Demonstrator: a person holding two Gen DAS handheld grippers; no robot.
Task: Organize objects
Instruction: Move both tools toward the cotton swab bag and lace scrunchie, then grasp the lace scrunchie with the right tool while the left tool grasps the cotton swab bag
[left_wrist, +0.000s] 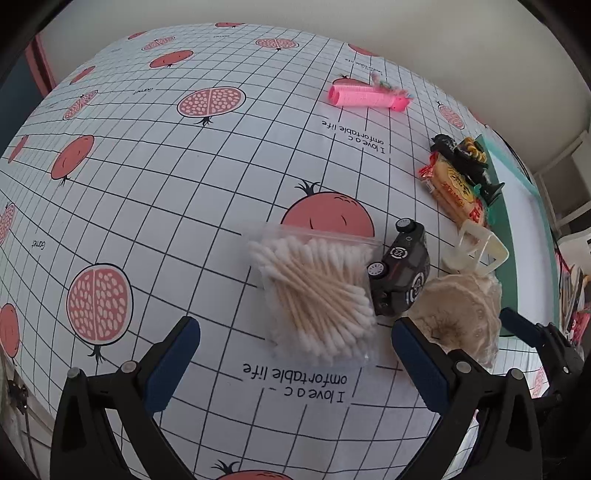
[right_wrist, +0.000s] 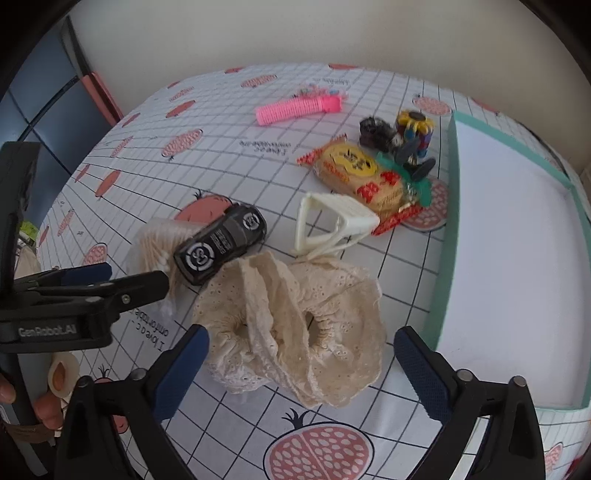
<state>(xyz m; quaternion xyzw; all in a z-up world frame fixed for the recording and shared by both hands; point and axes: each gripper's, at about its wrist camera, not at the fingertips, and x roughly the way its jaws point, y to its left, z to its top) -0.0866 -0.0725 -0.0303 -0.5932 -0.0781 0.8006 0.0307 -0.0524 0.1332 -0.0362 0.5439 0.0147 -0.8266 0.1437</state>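
Your left gripper (left_wrist: 295, 363) hovers low over the tablecloth (left_wrist: 155, 206), a white grid printed with pink pomegranates, and its blue-padded fingers stand wide apart, holding nothing. Between and just beyond them lies a clear bag of cotton swabs (left_wrist: 317, 291). Touching the bag's right edge is a dark toy car (left_wrist: 400, 275), tipped on its side. Right of the car sits a cream lace scrunchie (right_wrist: 291, 328), bunched in folds; your right gripper (right_wrist: 299, 373) hangs over it with its fingers spread wide on either side, not gripping it. Just beyond the scrunchie rests a cream plastic clip (right_wrist: 332, 225), and behind that a yellow and red snack packet (right_wrist: 365, 177) with a few small dark toys (right_wrist: 399, 136) piled at its far end. Farther back, well apart, lies a pink hair roller (right_wrist: 295, 108). At the far right stands a shallow tray with a green rim (right_wrist: 448, 236) and a white floor.
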